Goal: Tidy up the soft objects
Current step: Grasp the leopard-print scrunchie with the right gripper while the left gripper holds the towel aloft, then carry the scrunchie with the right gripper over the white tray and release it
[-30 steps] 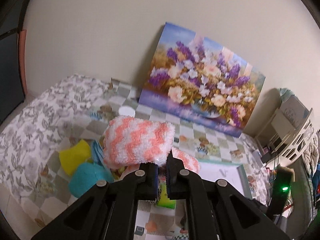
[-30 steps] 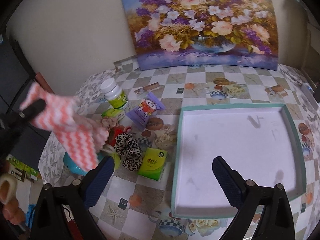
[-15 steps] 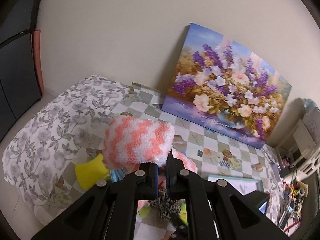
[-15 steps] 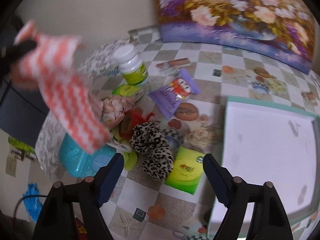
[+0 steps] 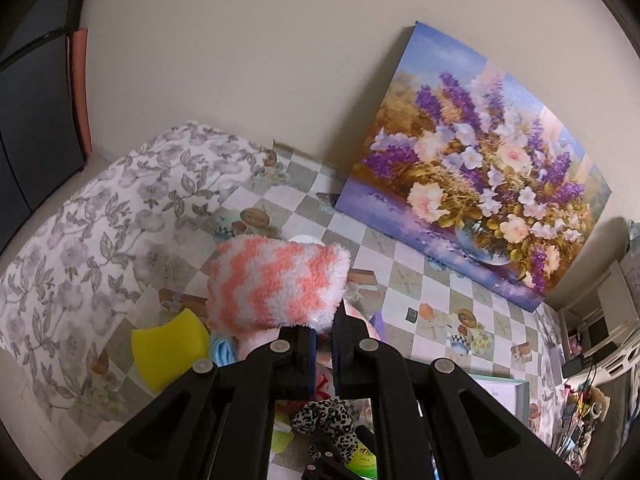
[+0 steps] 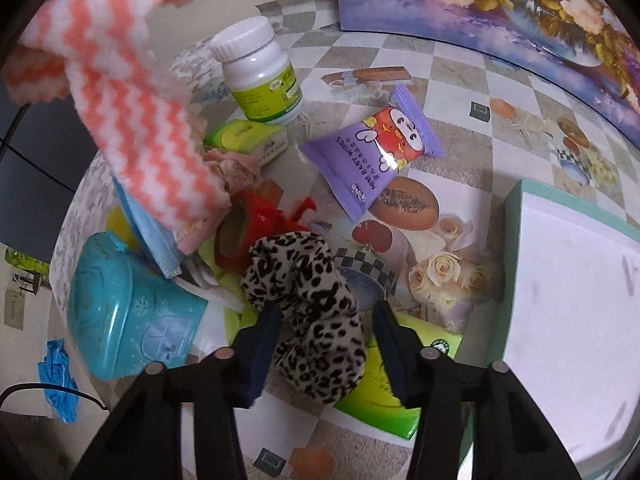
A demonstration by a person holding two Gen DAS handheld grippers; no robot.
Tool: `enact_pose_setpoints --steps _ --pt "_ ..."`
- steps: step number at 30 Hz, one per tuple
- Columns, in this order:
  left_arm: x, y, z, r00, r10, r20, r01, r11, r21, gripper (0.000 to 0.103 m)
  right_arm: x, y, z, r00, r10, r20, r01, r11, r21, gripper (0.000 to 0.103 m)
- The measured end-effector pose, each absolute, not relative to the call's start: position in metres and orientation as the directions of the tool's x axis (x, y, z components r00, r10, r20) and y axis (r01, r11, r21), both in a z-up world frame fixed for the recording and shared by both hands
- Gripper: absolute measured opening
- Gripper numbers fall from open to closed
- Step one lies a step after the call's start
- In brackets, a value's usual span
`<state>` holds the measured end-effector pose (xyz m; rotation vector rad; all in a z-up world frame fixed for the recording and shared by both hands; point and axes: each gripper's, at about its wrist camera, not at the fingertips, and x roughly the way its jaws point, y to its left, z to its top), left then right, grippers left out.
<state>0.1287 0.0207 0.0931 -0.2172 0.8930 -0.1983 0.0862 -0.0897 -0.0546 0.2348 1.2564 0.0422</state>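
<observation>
The left gripper (image 5: 323, 334) is clamped on the striped cloth (image 5: 276, 286), held above the clutter. The right gripper (image 6: 326, 344), angled steeply down, is closing around the leopard scrunchie (image 6: 308, 312) on the table (image 6: 460, 148).

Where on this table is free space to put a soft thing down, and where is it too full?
Free: the white inside of the teal-rimmed tray, and the checked tablecloth between the purple wipes packet and the flower painting. Crowded: the pile around the leopard-print scrunchie, teal plastic container and white pill bottle.
</observation>
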Motion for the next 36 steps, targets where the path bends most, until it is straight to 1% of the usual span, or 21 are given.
enact_pose_setpoints --steps 1,2,3,6,9,14,20,24,28,36 --pt "0.13 0.021 0.091 0.607 -0.259 -0.751 0.077 0.96 -0.269 0.006 0.087 -0.089 -0.055 0.31 0.164 -0.936 0.093 0.975 0.202 0.043" --pt "0.131 0.021 0.089 0.602 -0.258 -0.755 0.074 0.96 -0.269 0.006 0.087 -0.089 -0.055 0.306 0.167 -0.937 0.092 0.975 0.203 0.035" --pt "0.132 0.02 0.088 0.6 -0.257 -0.757 0.072 0.96 -0.269 0.006 0.087 -0.09 -0.056 0.301 0.165 -0.939 0.091 0.976 0.2 0.031" --pt "0.13 0.021 0.089 0.599 -0.259 -0.758 0.071 0.96 -0.272 0.005 0.086 -0.09 -0.054 0.305 0.165 -0.938 0.081 0.977 0.198 0.023" --pt "0.127 0.021 0.095 0.605 -0.269 -0.749 0.077 0.957 -0.281 0.006 0.084 -0.092 -0.044 0.328 0.175 -0.928 0.074 0.975 0.21 0.02" --pt "0.118 0.018 0.115 0.635 -0.291 -0.716 0.104 0.95 -0.294 0.006 0.078 -0.101 -0.014 0.39 0.196 -0.9 0.081 0.966 0.245 0.019" --pt "0.102 0.012 0.142 0.671 -0.33 -0.664 0.143 0.936 -0.321 0.006 0.065 -0.123 0.02 0.46 0.156 -0.874 0.138 0.96 0.244 0.019" --pt "0.088 0.003 0.16 0.692 -0.354 -0.629 0.178 0.928 -0.327 0.006 0.054 -0.145 0.043 0.494 0.077 -0.866 0.208 0.957 0.204 0.019" --pt "0.075 -0.016 0.171 0.696 -0.379 -0.61 0.225 0.922 -0.316 0.006 0.045 -0.176 0.059 0.511 0.042 -0.859 0.27 0.94 0.207 0.019" --pt "0.052 -0.074 0.171 0.646 -0.442 -0.623 0.336 0.897 -0.288 0.006 0.011 -0.252 0.078 0.514 -0.092 -0.853 0.432 0.887 0.165 0.019"
